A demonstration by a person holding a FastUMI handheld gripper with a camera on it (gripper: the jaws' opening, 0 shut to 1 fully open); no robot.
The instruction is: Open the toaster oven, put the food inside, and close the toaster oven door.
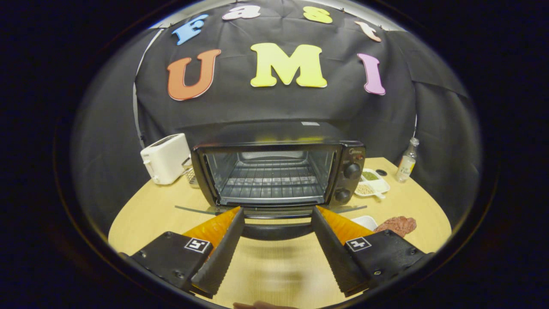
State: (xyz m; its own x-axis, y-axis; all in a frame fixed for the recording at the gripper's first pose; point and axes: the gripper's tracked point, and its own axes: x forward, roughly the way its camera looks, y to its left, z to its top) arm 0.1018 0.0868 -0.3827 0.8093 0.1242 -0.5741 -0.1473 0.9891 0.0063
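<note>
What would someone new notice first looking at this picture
The black toaster oven stands with its door folded down flat and the wire rack bare, just beyond the gripper, whose fingers are spread wide on either side of the door's handle. A white toaster sits to the oven's left, and reddish-brown food lies on the table to its right.

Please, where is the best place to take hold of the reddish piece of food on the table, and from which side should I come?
The hand-held gripper is open before the open toaster oven. The reddish food lies flat beyond the right finger, by a white dish. Probably grip its narrower middle from above, fingers across it; its low, lumpy shape offers little from the side.
</note>
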